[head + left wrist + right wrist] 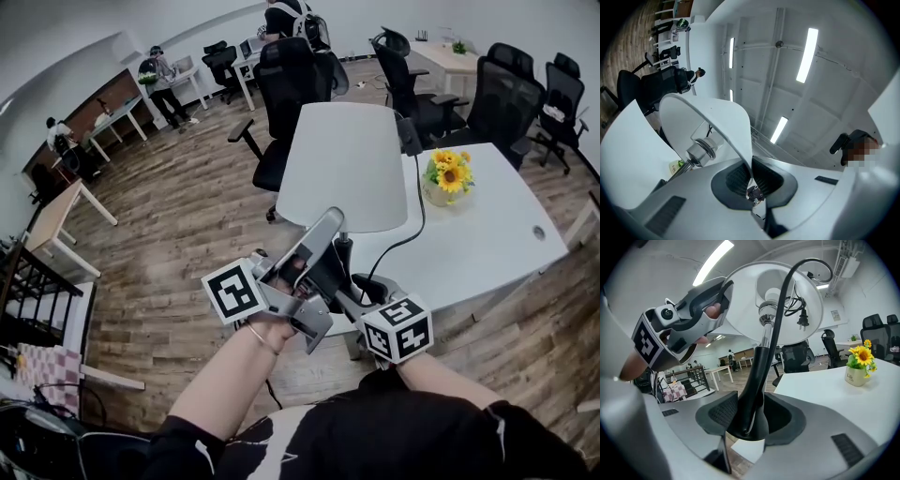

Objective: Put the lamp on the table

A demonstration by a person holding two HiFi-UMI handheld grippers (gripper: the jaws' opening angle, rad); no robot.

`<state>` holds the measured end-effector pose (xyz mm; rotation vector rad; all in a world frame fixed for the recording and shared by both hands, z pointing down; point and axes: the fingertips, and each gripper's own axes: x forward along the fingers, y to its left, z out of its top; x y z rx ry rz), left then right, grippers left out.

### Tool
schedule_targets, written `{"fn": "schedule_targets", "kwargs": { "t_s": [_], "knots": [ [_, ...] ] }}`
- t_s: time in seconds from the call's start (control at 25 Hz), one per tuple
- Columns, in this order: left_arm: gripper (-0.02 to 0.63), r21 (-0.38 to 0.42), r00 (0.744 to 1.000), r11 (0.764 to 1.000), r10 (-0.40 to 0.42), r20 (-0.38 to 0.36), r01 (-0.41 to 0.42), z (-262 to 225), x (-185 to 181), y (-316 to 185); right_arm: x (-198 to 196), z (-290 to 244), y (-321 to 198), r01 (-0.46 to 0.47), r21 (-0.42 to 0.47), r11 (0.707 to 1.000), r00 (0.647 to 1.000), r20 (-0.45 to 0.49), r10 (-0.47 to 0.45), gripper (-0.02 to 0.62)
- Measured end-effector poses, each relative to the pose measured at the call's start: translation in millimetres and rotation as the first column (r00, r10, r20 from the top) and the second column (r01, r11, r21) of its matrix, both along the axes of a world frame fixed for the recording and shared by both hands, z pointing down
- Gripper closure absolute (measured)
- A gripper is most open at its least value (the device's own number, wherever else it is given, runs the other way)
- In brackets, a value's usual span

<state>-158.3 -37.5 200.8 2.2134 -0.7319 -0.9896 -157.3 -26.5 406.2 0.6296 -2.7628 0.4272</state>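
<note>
The lamp is held up at the edge of the white tabletop. Its shade is pinched at the rim by the left claw. Its black stem is gripped by the right claw. Yellow sunflowers are kept in a small pot on the tabletop.

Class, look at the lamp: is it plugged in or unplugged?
Unplugged. In the right gripper view the lamp has its plug dangling free on the black cord, prongs bare, in no socket.

I am seeing a sunflower pot sitting at my one o'clock, black office chairs standing at twelve.
</note>
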Motion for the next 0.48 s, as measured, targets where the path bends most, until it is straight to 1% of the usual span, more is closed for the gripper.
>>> {"fn": "schedule_targets", "kwargs": {
  "t_s": [0.08, 0.24, 0.48],
  "knots": [
    [0.592, -0.005, 1.000, 1.000, -0.014, 0.000, 0.014, -0.3, -1.9, -21.3, -3.4, -1.4, -19.8, 0.021, 0.005, 1.000, 1.000, -0.007, -0.021, 0.408],
    [0.592, -0.008, 0.998, 0.999, -0.054, -0.023, 0.054, -2.5, -6.9, -63.5, -4.4, -4.1, -60.2, 0.053, 0.022, 0.998, 0.999, -0.013, -0.053, 0.408],
    [0.592, -0.018, 0.994, 0.995, -0.098, -0.055, 0.097, 1.5, -11.1, -125.8, 0.5, 0.5, -123.9, 0.087, 0.005, 0.996, 0.996, -0.022, -0.087, 0.408]
  ]
}}
